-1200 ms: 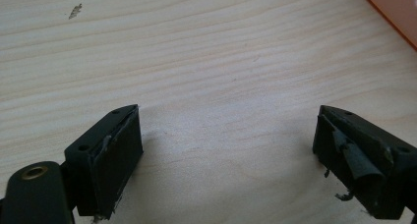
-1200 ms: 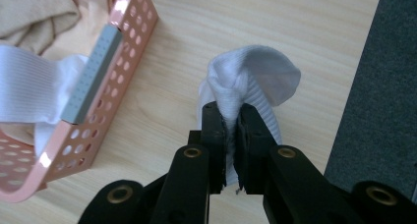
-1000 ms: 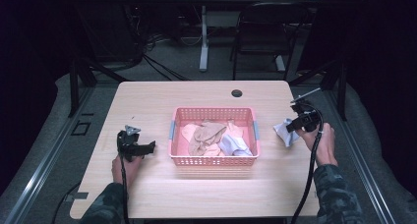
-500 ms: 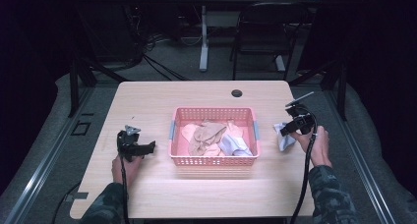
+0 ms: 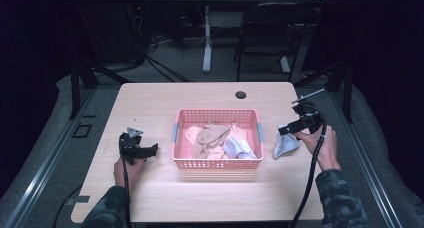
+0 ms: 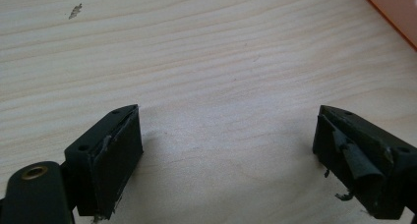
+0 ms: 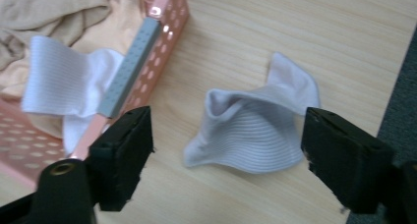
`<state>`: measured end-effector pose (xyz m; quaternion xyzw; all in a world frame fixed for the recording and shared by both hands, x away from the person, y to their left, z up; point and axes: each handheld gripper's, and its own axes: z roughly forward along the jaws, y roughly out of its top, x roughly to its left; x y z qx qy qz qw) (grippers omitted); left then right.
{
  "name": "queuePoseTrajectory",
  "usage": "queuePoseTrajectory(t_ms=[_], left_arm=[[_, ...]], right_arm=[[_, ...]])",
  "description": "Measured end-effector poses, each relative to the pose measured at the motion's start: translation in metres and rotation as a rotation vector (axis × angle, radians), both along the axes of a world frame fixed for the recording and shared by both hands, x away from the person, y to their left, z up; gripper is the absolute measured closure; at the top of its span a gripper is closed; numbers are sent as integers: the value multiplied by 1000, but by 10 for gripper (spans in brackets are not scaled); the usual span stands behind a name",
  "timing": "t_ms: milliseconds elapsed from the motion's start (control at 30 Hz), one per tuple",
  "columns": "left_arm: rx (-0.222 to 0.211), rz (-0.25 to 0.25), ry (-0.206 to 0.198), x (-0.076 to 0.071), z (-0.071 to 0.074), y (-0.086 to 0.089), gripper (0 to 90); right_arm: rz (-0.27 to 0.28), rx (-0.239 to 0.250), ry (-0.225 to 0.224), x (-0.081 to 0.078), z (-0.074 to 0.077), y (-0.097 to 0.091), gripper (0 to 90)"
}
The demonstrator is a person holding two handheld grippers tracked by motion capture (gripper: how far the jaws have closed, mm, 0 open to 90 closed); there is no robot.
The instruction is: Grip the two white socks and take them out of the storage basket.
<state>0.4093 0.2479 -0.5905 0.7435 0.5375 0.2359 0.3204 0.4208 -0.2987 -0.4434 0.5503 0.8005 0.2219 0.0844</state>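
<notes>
Right gripper spread wide, poised over crumpled pale grey ribbed sock at frame centre, probably lining up grab. Sock lies on light wooden table, just beside pink perforated plastic basket of clothes. Left gripper spread, empty, idling low over bare wood.

A pale grey ribbed sock lies crumpled on the desk right of centre in the high view, just beside the pink mesh basket. The basket, mid-frame, holds beige garments and a white ribbed sock at its lower right.
</notes>
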Motion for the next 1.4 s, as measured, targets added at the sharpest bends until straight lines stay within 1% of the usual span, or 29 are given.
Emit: queuePoseTrajectory(t_ms=[33,67,133,167,267,333,367,433,500,533,567,600,633,700,800,833,867,1000,1033,1067,1100,1133,1167,1200,1233,1267,1333,1367,1400], left_arm=[[0,0,0,0,0,0,111],[-1,0,1,0,0,0,111],[-1,0,1,0,0,0,111],[-1,0,1,0,0,0,111],[-2,0,1,0,0,0,111],[-1,0,1,0,0,0,111],[-1,0,1,0,0,0,111],[-1,-1,1,0,0,0,111],[0,0,0,0,0,0,111],[-1,0,0,0,0,0,111],[0,0,0,0,0,0,111],[0,0,-1,0,0,0,112],[0,0,-1,0,0,0,112],[-1,0,0,0,0,0,112],[-1,-1,0,0,0,0,112],[-1,0,0,0,0,0,112],[-1,0,0,0,0,0,112],[-1,0,0,0,0,0,112],[-1,0,0,0,0,0,112],[-1,0,0,0,0,0,112],[-1,0,0,0,0,0,112],[-1,0,0,0,0,0,112],[-1,0,0,0,0,0,112],[-1,-1,1,0,0,0,112],[-1,-1,1,0,0,0,112],[-1,0,0,0,0,0,112],[-2,-1,1,0,0,0,112],[-1,-1,1,0,0,0,112],[-1,-1,0,0,0,0,112]], right_arm=[[0,0,0,0,0,0,164],[11,-16,-4,-2,4,5,137],[22,-19,-2,-2,6,6,125],[36,-20,-13,-4,10,13,93],[49,-17,-21,-6,13,19,71],[68,-11,-18,-8,16,24,51],[77,14,-20,-10,18,27,42],[95,21,-22,-12,24,35,9],[95,15,-28,-13,26,38,0],[93,21,-43,-14,28,42,0],[100,19,-40,-14,30,44,0],[116,15,-49,-17,32,52,0],[116,15,-49,-17,32,52,0],[139,4,-51,-19,34,60,0],[182,9,-42,-23,37,78,0],[198,2,-37,-23,38,82,0],[198,2,-37,-23,38,82,0],[239,-7,-27,-25,35,102,16],[255,-13,-20,-25,33,107,18],[278,-25,-6,-25,28,118,30],[278,-25,-6,-25,28,118,30],[300,-36,8,-25,22,127,33],[307,-42,17,-24,18,132,37],[312,-43,23,-23,13,136,43],[312,-43,23,-23,13,136,43],[321,-53,35,-21,9,139,46],[325,-56,61,-18,-2,148,59],[327,-67,63,-17,-5,150,66],[333,-76,83,-14,-14,156,85]])
